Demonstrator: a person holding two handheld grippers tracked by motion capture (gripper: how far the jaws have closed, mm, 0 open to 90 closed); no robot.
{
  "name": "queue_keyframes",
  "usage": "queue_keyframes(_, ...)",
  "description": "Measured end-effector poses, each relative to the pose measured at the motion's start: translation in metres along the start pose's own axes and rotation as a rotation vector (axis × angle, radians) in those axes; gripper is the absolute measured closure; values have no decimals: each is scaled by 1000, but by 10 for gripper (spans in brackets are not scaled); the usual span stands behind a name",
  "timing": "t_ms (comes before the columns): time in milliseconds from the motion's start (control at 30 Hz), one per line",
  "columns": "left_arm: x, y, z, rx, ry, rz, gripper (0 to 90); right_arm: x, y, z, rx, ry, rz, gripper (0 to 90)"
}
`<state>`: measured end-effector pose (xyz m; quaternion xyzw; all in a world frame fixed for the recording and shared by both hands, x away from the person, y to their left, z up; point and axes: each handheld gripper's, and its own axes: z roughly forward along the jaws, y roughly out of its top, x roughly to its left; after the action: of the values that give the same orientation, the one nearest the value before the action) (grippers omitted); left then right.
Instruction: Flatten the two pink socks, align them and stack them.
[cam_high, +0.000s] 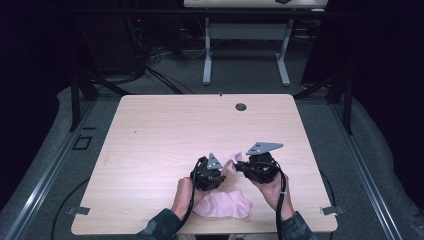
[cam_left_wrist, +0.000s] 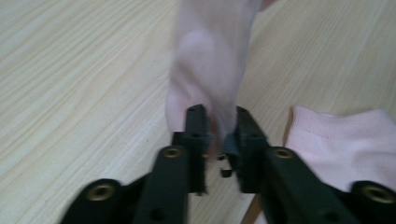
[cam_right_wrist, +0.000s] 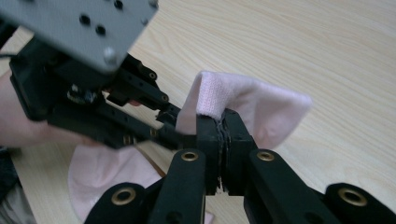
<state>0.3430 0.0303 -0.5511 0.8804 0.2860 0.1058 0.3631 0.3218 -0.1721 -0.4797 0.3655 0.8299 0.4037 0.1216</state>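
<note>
Pale wood-grain table (cam_high: 165, 130) under me, smooth and matt. My jaws are matt black plastic with brass-coloured rivets. The sock (cam_right_wrist: 247, 105) I pinch is soft pink knit cloth, ribbed at the cuff. Dull grey metal plate (cam_right_wrist: 84, 28) on the left gripper (cam_right_wrist: 170, 123).

Held pink sock (cam_left_wrist: 208, 70) blurred, top cut off

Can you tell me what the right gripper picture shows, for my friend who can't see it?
The right gripper pinches a pink sock shut between its black jaws above a wooden table. The left gripper grips the same sock beside it.
</note>
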Motion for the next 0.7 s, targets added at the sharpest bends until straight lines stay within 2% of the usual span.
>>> queue_keyframes(33, 3, 0, -4, -6, -9, -4, 839, 0, 0, 0, 0, 0, 0, 879)
queue_keyframes(67, 6, -1, -9, -9, -31, -7, 875, -1, -1, -2, 5, 8, 6, 880)
queue_keyframes(100, 10, 0, -20, 7, -46, -5, 881, -4, -7, -7, 8, 25, 23, 879)
queue_keyframes(133, 10, 0, -20, 7, -46, -5, 882, -4, -7, -7, 8, 25, 23, 879)
queue_keyframes(167, 13, 0, -31, 37, -77, -1, 883, -6, -11, -10, 15, 32, 38, 880)
queue_keyframes(233, 17, 0, -41, 99, -133, -5, 883, -7, -16, -12, 23, 55, 62, 880)
queue_keyframes(267, 17, 0, -41, 99, -133, -5, 883, -7, -16, -12, 23, 55, 62, 880)
queue_keyframes(300, 19, 1, -47, 118, -179, -24, 883, -9, -22, -14, 57, 87, 86, 879)
queue_keyframes(367, 22, 2, -55, 175, -249, -37, 882, -10, -23, -15, 76, 102, 88, 879)
queue_keyframes(400, 23, 3, -56, 188, -277, -49, 882, -11, -25, -15, 83, 116, 106, 879)
queue_keyframes(433, 25, 4, -58, 219, -317, -49, 881, -13, -26, -15, 100, 129, 113, 878)
queue_keyframes(467, 28, 5, -57, 223, -354, -74, 879, -15, -26, -15, 110, 140, 128, 877)
queue_keyframes(500, 30, 7, -56, 232, -357, -85, 876, -20, -26, -12, 140, 151, 149, 875)
queue_keyframes(533, 34, 8, -52, 245, -360, -93, 868, -24, -26, -8, 161, 141, 157, 872)
queue_keyframes(567, 43, 10, -43, 258, -361, -121, 861, -34, -25, 6, 213, 116, 175, 862)
queue_keyframes(600, 43, 10, -43, 258, -361, -121, 857, -34, -25, 6, 213, 116, 175, 862)
queue_keyframes(633, 50, 12, -34, 271, -397, -151, 850, -41, -24, 20, 229, 71, 176, 832)
queue_keyframes(667, 50, 12, -34, 271, -397, -151, 830, -41, -24, 20, 229, 71, 176, 832)
queue_keyframes(700, 56, 13, -29, 281, -394, -164, 817, -49, -24, 35, 234, 62, 179, 724)
